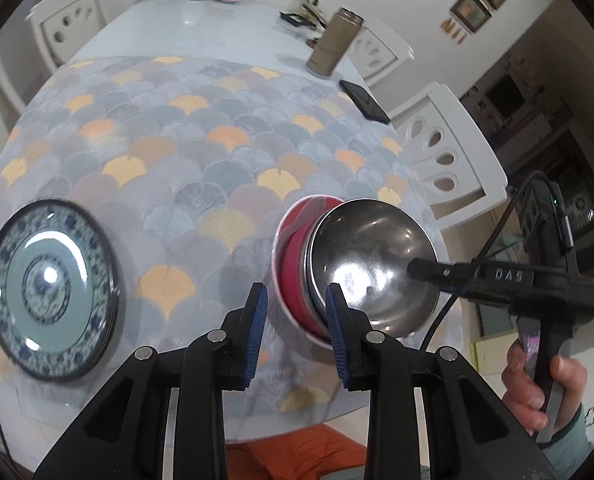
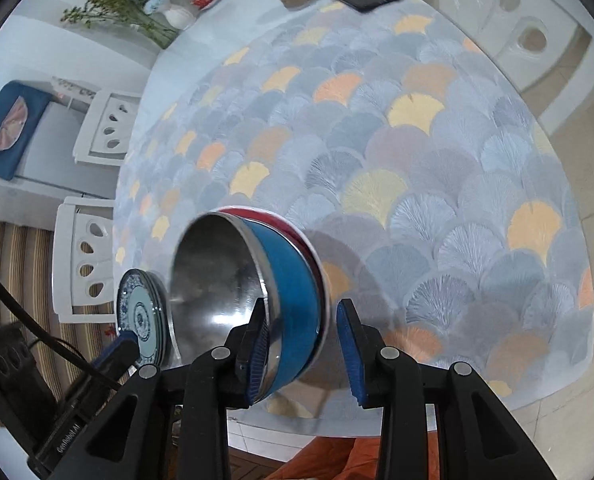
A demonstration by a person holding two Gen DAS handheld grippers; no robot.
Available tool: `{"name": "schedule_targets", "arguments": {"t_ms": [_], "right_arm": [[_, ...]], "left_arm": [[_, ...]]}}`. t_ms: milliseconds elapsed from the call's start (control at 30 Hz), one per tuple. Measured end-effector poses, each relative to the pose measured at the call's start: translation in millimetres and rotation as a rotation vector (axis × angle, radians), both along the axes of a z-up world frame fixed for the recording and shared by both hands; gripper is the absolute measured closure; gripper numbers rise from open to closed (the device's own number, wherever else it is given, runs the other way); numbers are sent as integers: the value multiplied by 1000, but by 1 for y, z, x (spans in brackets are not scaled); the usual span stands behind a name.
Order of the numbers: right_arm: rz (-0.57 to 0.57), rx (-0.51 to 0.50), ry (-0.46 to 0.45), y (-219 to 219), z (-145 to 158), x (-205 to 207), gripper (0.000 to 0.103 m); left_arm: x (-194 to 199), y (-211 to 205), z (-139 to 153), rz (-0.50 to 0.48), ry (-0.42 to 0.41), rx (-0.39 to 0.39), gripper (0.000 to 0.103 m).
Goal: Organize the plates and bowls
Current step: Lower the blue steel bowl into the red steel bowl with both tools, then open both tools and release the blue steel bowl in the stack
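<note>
The patterned tablecloth (image 1: 217, 140) carries everything. Well to the left of the bowl stack lies a pile of blue-and-white plates (image 1: 51, 296), flat, with nothing on the top one. The stack itself is a steel bowl (image 1: 373, 264) with a blue outer wall, nested in a red bowl (image 1: 293, 248); the steel bowl is empty.

The right gripper (image 2: 301, 344) straddles its wall, one finger inside and one outside. The outer pad is not touching, so I judge it open. The left gripper (image 1: 295, 328), just beside the stack, is slightly apart and holds nothing.
</note>
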State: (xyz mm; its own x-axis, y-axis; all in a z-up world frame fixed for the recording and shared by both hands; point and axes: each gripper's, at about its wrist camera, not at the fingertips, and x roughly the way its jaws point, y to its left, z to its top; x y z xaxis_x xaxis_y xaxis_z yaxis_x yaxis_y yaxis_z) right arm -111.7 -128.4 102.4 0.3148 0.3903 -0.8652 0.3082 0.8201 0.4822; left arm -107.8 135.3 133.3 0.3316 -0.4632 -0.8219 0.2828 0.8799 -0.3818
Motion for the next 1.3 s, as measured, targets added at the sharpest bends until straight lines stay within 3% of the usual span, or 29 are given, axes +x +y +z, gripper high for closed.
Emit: {"name": "schedule_targets", "arguments": {"t_ms": [167, 433, 667, 767, 867, 900, 933, 1000, 1167, 1300], "right_arm": [[24, -5, -57, 2, 20, 1, 69], [51, -2, -127, 9, 43, -12, 46], [152, -61, -188, -4, 48, -13, 46], [174, -122, -212, -16, 57, -13, 46], [193, -165, -249, -29, 65, -17, 32], [192, -169, -258, -35, 65, -20, 25], [188, -166, -262, -39, 64, -23, 23], [190, -124, -252, -49, 57, -26, 23], [226, -73, -199, -54, 34, -26, 23], [310, -52, -148, -35, 20, -20, 23]], "left_arm": [[-15, 15, 5, 49, -12, -6, 76], [-26, 18, 3, 101, 11, -55, 76], [-18, 1, 6, 147, 4, -9, 76], [-7, -7, 10, 167, 12, -24, 74], [-3, -30, 24, 101, -25, -8, 59], [-4, -36, 28, 99, -43, 11, 39], [-4, -41, 32, 107, -65, 26, 22], [-8, -46, 36, 133, -101, 31, 20], [-5, -46, 19, 183, -33, 59, 21], [-3, -38, 8, 229, 19, 12, 21]]}}
